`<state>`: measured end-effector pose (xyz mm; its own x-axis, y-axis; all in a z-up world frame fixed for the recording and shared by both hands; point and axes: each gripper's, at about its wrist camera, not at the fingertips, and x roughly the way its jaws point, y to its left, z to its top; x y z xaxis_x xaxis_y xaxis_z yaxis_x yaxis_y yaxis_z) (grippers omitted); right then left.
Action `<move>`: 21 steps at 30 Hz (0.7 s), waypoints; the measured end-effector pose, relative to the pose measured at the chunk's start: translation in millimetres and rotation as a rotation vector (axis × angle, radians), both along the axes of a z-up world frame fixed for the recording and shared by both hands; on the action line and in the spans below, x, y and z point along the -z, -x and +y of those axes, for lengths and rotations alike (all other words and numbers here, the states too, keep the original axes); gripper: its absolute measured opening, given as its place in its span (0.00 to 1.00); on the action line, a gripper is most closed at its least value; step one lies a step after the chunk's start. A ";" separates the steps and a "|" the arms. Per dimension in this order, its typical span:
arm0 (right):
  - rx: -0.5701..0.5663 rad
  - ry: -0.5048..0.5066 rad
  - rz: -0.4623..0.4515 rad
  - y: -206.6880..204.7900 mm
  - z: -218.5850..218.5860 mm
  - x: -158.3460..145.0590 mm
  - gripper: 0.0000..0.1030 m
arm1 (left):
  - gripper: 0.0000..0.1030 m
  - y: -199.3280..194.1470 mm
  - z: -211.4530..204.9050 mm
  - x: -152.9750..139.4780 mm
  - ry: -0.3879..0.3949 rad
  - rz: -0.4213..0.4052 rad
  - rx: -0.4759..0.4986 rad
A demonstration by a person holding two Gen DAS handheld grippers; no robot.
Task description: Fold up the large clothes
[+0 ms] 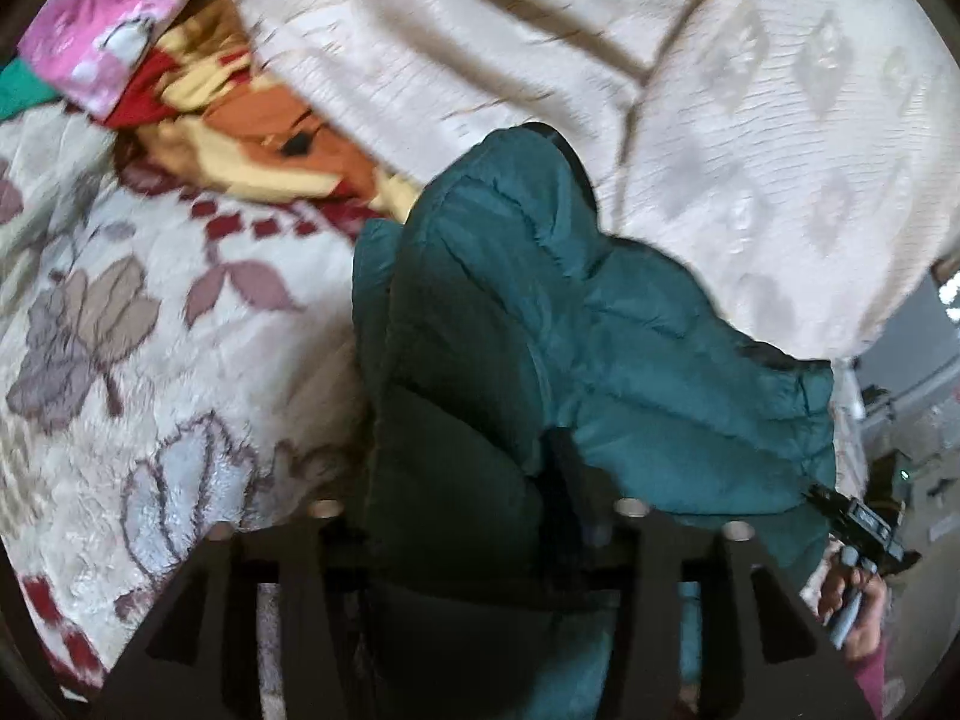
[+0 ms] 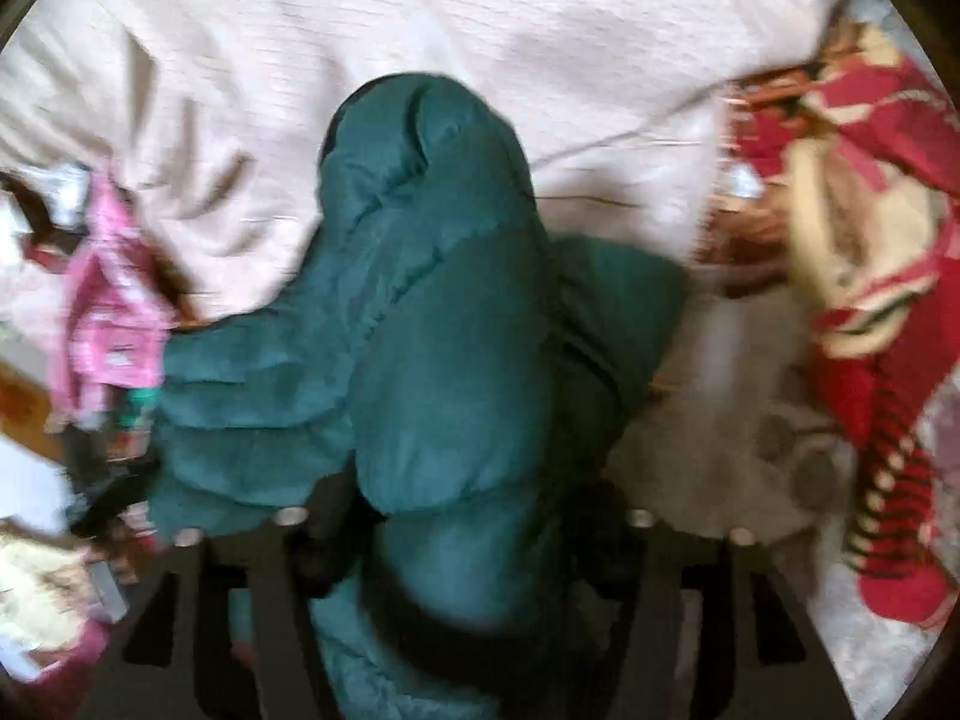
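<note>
A teal puffer jacket (image 1: 600, 330) lies bunched on the bed and runs down into my left gripper (image 1: 474, 516). Its padded cloth fills the gap between the jaws, which are shut on it. In the right wrist view the same jacket (image 2: 432, 300) bulges up between the jaws of my right gripper (image 2: 462, 519), which is also shut on a thick fold. The pads of both grippers are hidden by the cloth. The right gripper (image 1: 858, 522) and the hand (image 1: 852, 606) holding it show at the left wrist view's right edge, at the jacket's other end.
Under the jacket is a cream textured bedspread (image 1: 690, 90). A floral fleece blanket (image 1: 120, 300) and a pink printed garment (image 1: 108, 12) lie to the left. The right wrist view shows a red and cream cloth (image 2: 870, 240) on the right and a pink garment (image 2: 114, 312) on the left.
</note>
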<state>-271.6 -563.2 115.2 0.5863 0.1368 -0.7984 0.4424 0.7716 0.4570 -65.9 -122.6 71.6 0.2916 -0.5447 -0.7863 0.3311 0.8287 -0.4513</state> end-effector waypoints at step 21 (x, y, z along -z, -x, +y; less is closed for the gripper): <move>0.095 0.411 -0.034 25.0 79.1 -84.7 0.90 | 0.53 83.8 4.7 -66.2 -0.196 -0.412 -0.157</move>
<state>-296.7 -484.1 199.9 0.6081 -0.2452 -0.7551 0.5104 0.8492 0.1352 -149.6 -117.9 137.8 0.6674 -0.3224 -0.6713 0.3139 0.9392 -0.1389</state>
